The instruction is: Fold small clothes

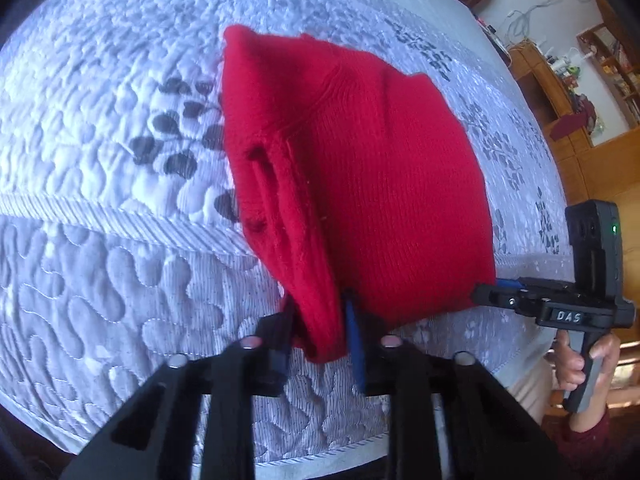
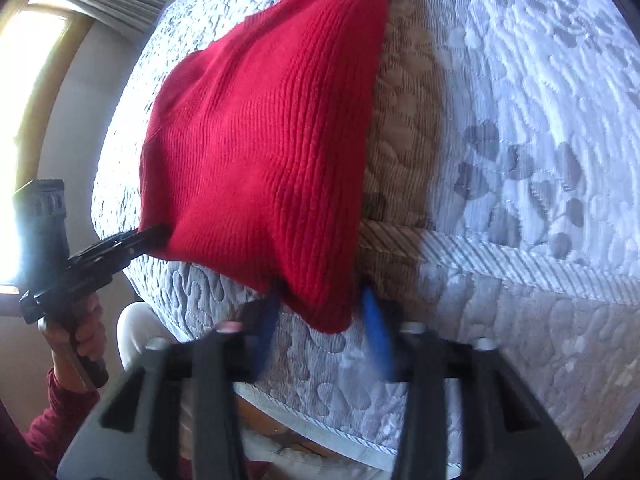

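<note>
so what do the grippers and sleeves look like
Both grippers are black plastic with blue pads on the jaws. The right gripper has a pistol handle, a white "DAS" label and a green light. The left gripper looks alike. Both sleeves are dark red.

Your left gripper [image 1: 318,332] sits at the bottom centre of the left wrist view, angled steeply down, its jaws nearly together and pinching red cloth [image 1: 352,184]. Your right gripper [image 2: 320,312] fills the bottom centre of its own view, likewise closed on the cloth's lower corner. Your right hand [image 1: 584,364], red-sleeved, grips its handle at lower right; your left hand [image 2: 76,340] appears lower left.
</note>
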`<state>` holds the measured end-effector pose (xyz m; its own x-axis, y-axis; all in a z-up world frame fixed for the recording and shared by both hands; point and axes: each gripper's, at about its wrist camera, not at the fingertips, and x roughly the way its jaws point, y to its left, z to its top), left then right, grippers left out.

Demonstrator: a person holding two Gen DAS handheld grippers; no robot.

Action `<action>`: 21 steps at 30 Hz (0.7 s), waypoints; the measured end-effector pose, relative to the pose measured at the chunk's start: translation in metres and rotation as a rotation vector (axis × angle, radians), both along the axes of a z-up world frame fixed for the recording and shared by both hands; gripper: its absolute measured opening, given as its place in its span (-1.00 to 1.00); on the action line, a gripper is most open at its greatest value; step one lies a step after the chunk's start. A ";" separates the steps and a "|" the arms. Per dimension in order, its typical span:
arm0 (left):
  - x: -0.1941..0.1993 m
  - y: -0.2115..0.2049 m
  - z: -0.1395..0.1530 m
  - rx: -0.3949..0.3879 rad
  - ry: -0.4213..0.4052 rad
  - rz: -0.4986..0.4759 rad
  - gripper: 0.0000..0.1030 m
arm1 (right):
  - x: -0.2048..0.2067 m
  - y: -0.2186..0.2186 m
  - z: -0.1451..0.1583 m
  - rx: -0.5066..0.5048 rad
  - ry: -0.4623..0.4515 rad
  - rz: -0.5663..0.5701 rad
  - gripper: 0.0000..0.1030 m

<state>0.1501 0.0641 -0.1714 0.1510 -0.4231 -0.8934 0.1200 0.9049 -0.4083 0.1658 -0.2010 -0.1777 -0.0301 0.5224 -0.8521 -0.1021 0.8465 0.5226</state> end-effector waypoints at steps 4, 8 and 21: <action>-0.004 0.007 0.010 -0.030 -0.021 -0.014 -0.80 | -0.003 -0.007 0.020 0.028 -0.058 0.042 -0.72; -0.003 0.013 -0.003 0.019 -0.001 -0.054 -0.81 | -0.005 -0.007 0.020 -0.002 -0.067 0.100 -0.75; 0.027 0.019 0.045 0.131 -0.148 -0.066 -0.23 | 0.019 -0.018 0.044 0.019 -0.115 0.130 -0.20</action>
